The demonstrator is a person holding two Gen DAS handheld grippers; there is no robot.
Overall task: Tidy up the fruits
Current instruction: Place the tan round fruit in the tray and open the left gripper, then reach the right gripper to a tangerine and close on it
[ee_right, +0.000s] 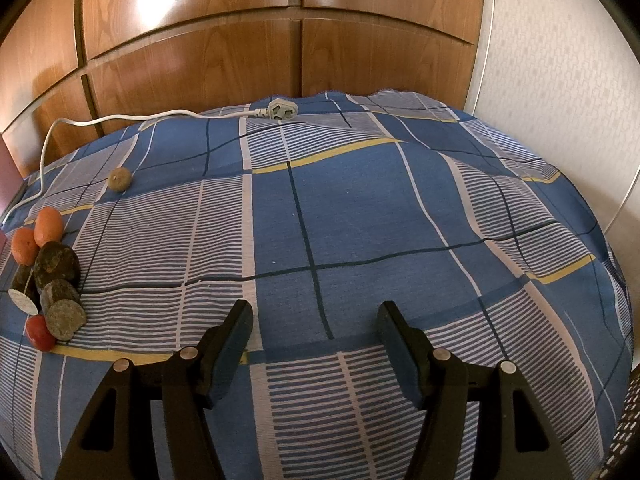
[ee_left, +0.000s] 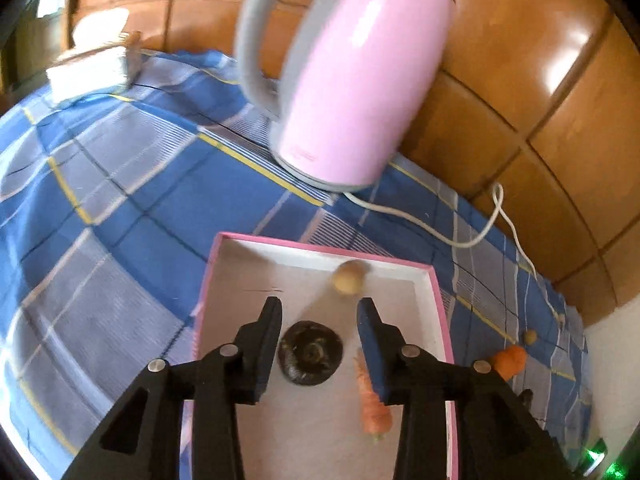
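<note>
My left gripper [ee_left: 320, 302] hangs open over a pink-rimmed white box [ee_left: 320, 246], with nothing between its pads. In the box lie a dark round fruit [ee_left: 311, 352], a carrot [ee_left: 374, 400] and, just past the fingertips, a small tan round fruit [ee_left: 349, 277], which is blurred. My right gripper [ee_right: 315, 310] is open above bare checked cloth. At the left edge of its view sits a pile: two orange fruits [ee_right: 48, 226], several dark round ones [ee_right: 56, 264] and a red one [ee_right: 39, 332]. A small tan fruit [ee_right: 119, 179] lies alone further back.
A pink kettle [ee_left: 360, 80] stands behind the box, its white cord [ee_left: 472, 240] trailing right to a plug [ee_right: 282, 111]. A white tissue box [ee_left: 90, 68] sits at the far left. Wooden panels back the blue checked cloth [ee_right: 360, 220]. Another orange piece [ee_left: 510, 360] lies right of the box.
</note>
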